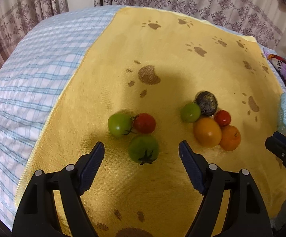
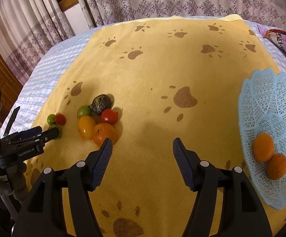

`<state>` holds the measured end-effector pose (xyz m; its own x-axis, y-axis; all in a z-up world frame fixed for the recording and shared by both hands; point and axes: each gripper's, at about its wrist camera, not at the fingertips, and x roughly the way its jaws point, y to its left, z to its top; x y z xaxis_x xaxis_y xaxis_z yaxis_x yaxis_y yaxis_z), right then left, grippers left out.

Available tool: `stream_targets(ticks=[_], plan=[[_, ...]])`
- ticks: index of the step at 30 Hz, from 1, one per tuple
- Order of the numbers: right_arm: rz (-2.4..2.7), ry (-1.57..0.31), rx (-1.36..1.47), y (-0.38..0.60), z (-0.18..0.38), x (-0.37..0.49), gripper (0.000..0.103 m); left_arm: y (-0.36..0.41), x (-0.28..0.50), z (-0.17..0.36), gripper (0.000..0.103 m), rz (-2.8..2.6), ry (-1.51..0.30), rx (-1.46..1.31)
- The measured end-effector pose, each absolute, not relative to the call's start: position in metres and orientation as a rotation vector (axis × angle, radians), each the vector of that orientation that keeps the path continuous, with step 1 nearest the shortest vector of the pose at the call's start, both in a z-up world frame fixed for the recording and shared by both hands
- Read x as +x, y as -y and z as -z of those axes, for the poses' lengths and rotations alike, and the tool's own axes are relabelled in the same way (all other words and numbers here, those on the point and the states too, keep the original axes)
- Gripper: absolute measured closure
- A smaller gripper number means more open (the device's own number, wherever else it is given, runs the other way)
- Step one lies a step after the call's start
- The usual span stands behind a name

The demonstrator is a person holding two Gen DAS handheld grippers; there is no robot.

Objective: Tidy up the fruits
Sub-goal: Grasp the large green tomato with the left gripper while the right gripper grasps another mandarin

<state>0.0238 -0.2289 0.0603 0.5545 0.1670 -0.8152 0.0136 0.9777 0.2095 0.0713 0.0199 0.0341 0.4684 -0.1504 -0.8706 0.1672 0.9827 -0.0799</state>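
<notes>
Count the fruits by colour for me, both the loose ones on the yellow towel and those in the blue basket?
Green: 3
Red: 2
Yellow-orange: 1
Orange: 3, one on the towel, two in the basket
Dark, nearly black: 1
Total: 10

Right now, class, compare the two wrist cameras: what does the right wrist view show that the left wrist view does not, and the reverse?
Only the right wrist view shows the blue basket's inside, holding two oranges.

Only the left wrist view shows the nearest green tomato whole; in the right it is mostly hidden behind the left gripper.

Both show the yellow paw-print towel, the five-fruit cluster with the dark fruit, and both grippers open and empty.
</notes>
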Motion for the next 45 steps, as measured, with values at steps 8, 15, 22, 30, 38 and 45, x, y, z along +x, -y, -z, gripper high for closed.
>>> stream_targets(ticks=[8, 15, 22, 30, 38, 45], plan=[[-0.145, -0.996, 0.168, 0.215, -0.052, 0.023, 0.037, -0.026, 0.079, -0.021, 0.038, 0.201, -1.086, -0.008], [-0.193, -1.014, 0.145, 0.202, -0.048, 0.026, 0.038, -0.02, 0.079, -0.019, 0.062, 0.235, -1.074, 0.007], [-0.24, -1.025, 0.105, 0.187, -0.043, 0.038, 0.038, -0.021, 0.078, -0.024, 0.069, 0.247, -1.078, -0.012], [-0.264, -1.06, 0.127, 0.182, -0.033, 0.056, 0.038, -0.013, 0.069, -0.036, 0.069, 0.286, -1.061, -0.015], [-0.307, -1.066, 0.047, 0.166, -0.024, 0.066, 0.043, -0.012, 0.069, -0.038, 0.069, 0.285, -1.062, -0.026], [-0.322, -1.077, 0.043, 0.166, -0.02, 0.072, 0.064, -0.013, 0.07, -0.037, 0.069, 0.288, -1.068, -0.027]])
